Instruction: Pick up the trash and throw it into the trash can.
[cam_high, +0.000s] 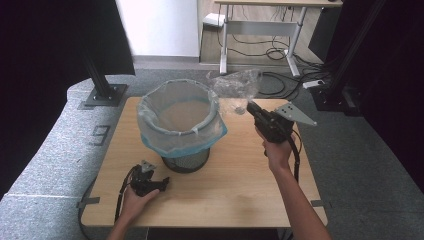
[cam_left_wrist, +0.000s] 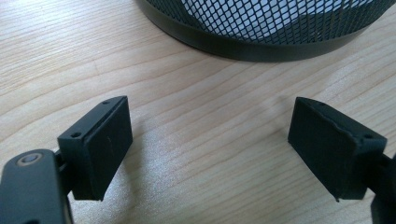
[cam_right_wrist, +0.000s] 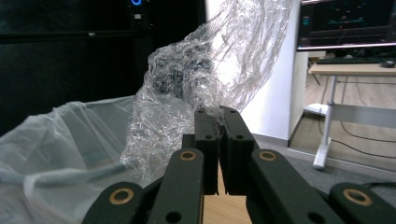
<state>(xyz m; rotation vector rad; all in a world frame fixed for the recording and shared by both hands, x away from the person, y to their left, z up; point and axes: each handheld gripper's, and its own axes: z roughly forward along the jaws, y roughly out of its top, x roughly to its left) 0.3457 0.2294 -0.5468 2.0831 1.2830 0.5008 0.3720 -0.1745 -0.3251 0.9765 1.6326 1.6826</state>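
Crumpled clear plastic wrap (cam_high: 235, 89) hangs in the air past the table's far right part, pinched at its lower end by the right hand-held gripper (cam_high: 250, 107), whose jaws are pressed together on the film; in the right gripper view the wrap (cam_right_wrist: 205, 74) billows up and to the left above the closed jaws, just beside the bin's rim. The mesh waste bin (cam_high: 186, 161) stands near the middle of the table (cam_high: 235, 190), lined with a pale bag (cam_high: 165, 135) whose blue-edged skirt folds down over the rim, and its mouth is wide and unobstructed. The left hand-held gripper (cam_high: 162, 183) rests low on the table near the front left, just short of the bin's base, its jaws spread wide with nothing but bare wood between them; in the left gripper view the bin's black mesh wall (cam_left_wrist: 261, 23) curves close ahead. Open tabletop lies right of the bin and along the near edge. Beyond the table's edges grey carpet (cam_high: 360, 165) surrounds it, with black frame posts (cam_high: 100, 80) at the back left and right. A mark like the digit 9 (cam_high: 101, 134) is taped on the carpet left of the table.
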